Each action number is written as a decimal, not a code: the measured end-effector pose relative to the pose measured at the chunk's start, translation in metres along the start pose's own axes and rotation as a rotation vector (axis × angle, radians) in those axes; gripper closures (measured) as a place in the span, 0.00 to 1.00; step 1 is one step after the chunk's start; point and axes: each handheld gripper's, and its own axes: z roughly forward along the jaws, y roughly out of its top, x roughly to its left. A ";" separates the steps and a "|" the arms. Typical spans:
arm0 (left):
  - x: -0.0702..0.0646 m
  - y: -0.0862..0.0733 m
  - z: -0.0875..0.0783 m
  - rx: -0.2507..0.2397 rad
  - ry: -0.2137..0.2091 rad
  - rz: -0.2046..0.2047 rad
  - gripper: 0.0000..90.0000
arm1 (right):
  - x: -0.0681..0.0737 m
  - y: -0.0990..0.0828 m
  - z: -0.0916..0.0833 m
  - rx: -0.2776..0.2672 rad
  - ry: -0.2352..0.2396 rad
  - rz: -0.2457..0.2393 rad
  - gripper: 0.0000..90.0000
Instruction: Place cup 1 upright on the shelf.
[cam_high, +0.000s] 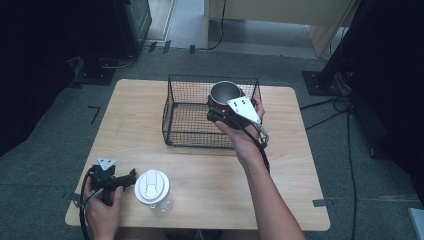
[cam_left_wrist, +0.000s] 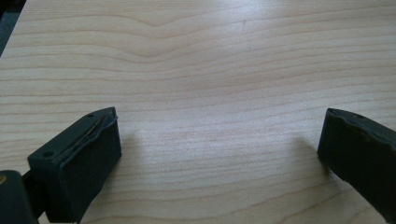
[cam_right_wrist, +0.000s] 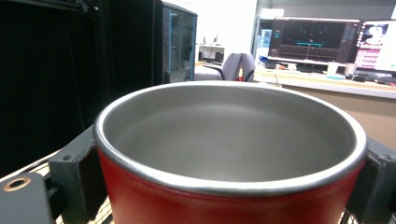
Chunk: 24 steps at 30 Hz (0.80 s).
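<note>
A red cup with a steel inside is held upright over the right part of a black wire basket. My right gripper is shut on the red cup, one jaw on each side of its wall. My left gripper rests at the table's near left corner, open, beside a clear bottle with a white lid. In the left gripper view its fingers stand wide apart over bare wood, with nothing between them.
The wooden table stands on grey carpet. Cables run on the floor to the right, near a black stand base. A desk with monitors is far behind the cup.
</note>
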 end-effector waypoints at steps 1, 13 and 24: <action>0.000 0.000 0.000 0.000 0.000 0.000 0.00 | 0.000 0.000 0.000 0.000 0.000 0.000 0.08; 0.000 0.000 0.000 0.001 0.000 0.001 0.00 | -0.011 -0.014 0.032 -0.008 -0.045 0.033 0.08; 0.000 0.000 0.000 0.002 0.000 0.002 0.00 | -0.023 -0.030 0.052 0.044 -0.095 0.055 0.08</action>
